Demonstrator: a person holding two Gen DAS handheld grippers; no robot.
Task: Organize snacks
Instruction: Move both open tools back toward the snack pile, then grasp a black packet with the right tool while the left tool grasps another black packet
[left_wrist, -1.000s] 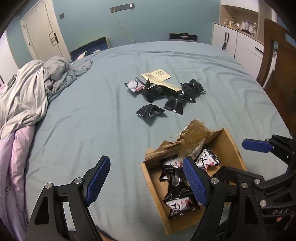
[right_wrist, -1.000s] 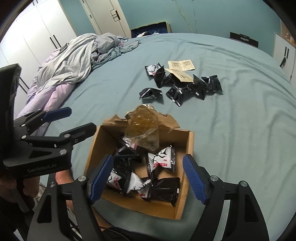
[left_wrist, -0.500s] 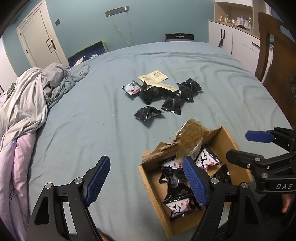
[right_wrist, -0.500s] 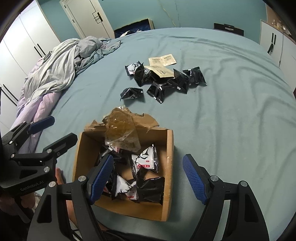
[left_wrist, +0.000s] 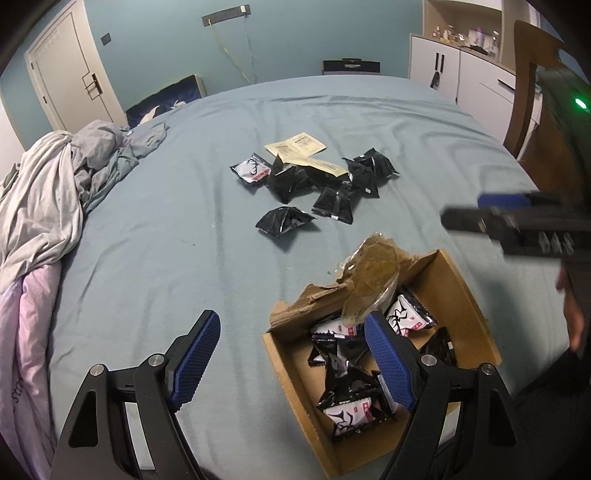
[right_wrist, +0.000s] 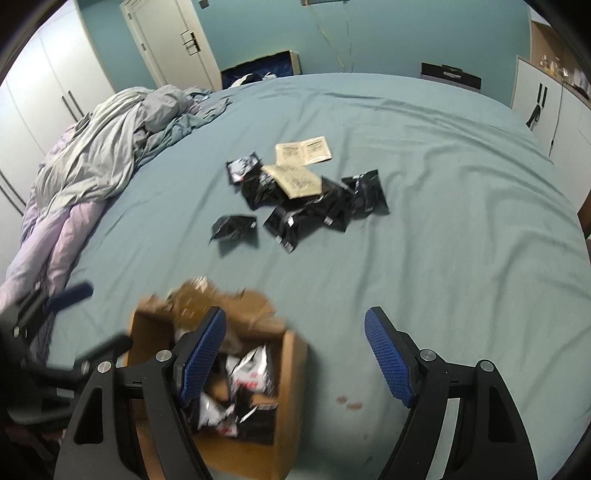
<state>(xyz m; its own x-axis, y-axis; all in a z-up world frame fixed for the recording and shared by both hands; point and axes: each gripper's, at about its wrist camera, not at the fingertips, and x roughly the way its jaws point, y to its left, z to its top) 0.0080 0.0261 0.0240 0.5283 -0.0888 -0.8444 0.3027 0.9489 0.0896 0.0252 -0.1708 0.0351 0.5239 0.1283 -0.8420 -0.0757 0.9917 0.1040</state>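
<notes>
Judging the reach: the loose snack packets (right_wrist: 306, 201) lie ahead of both grippers, in the upper middle of each wrist view, with the cardboard box (left_wrist: 476, 325) between them and the cameras.
Nearest target: a single black packet (right_wrist: 234, 226) sits apart from the heap, on its near left side; in the left wrist view it shows at centre frame (left_wrist: 282, 220).
Long axis: that packet lies roughly crosswise in both frames, its ends pointing left and right, so spread fingers coming straight ahead would likely have to turn to span its short side.
Nearer hand: hard to settle; the right gripper (right_wrist: 295, 358) has bare sheet in front of it up to the heap, while the left gripper (left_wrist: 291, 365) has the box wall under its right finger. My guess is the right has the freer path.
Right gripper: jaws spread wide, nothing between them.
Left gripper: jaws spread wide, empty, hanging over the box's left edge.
Box: lower right of the left view, torn flap and crumpled tape (left_wrist: 369, 266) at its far side, several packets already inside.
Paper sachets: two tan flat ones (right_wrist: 303, 151) at the heap's far edge, one lying over black packets.
Surface: soft blue-grey bedsheet (right_wrist: 443, 221), wrinkled; packets may sink or slide when pinched.
Room: rumpled bedding (left_wrist: 48, 192) at left, teal wall, white door upper left, white cabinets upper right.
</notes>
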